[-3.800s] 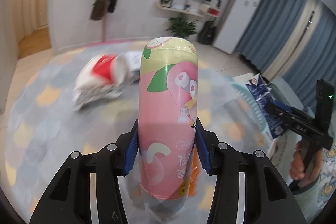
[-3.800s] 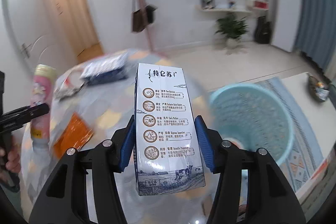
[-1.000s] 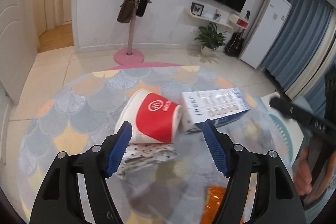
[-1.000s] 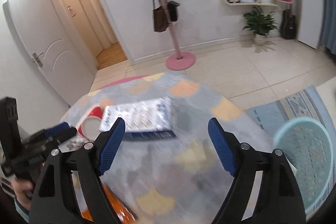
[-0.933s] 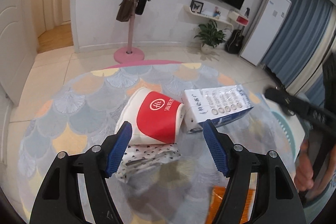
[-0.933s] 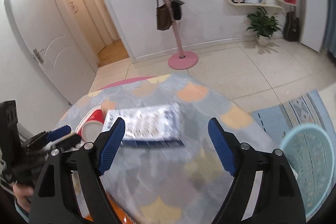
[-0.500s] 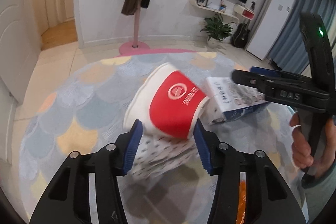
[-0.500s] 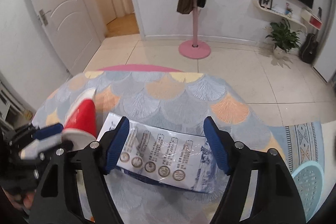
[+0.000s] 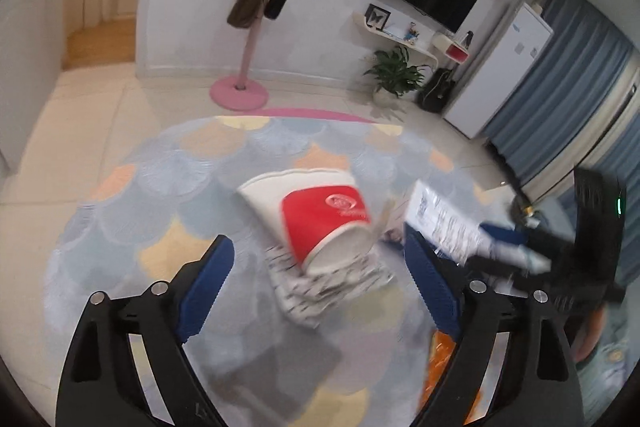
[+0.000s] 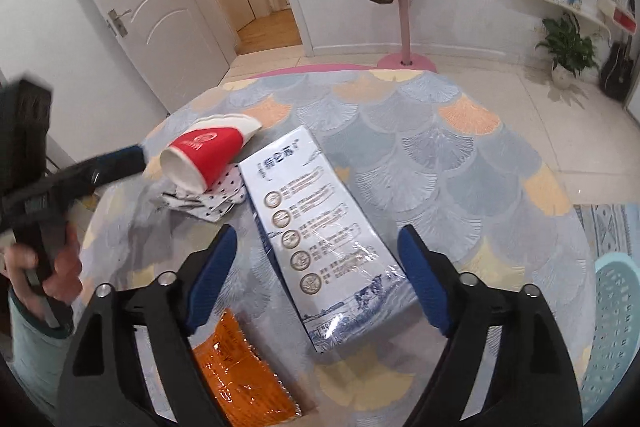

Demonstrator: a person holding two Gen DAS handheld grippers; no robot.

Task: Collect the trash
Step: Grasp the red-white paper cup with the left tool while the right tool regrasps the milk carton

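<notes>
A red and white paper cup (image 9: 316,221) lies on its side on a crumpled dotted wrapper (image 9: 328,283) on the round table. My left gripper (image 9: 318,287) is open, its pads on either side of the cup's base end. A white and blue milk carton (image 10: 320,235) lies flat; my right gripper (image 10: 316,275) is open and straddles it. The cup (image 10: 208,155) and the left gripper (image 10: 120,159) also show in the right wrist view. An orange packet (image 10: 244,375) lies at the table's near edge.
The table has a scalloped pastel cloth (image 10: 460,163). A light blue basket (image 10: 616,323) stands on the floor at the right. A pink coat stand (image 9: 244,59) with bags is behind the table. The right gripper (image 9: 560,259) shows in the left view.
Both grippers released the earlier bottle and carton and returned to the table. In the last half second the left jaws opened wider around the cup, and the right gripper dropped over the carton.
</notes>
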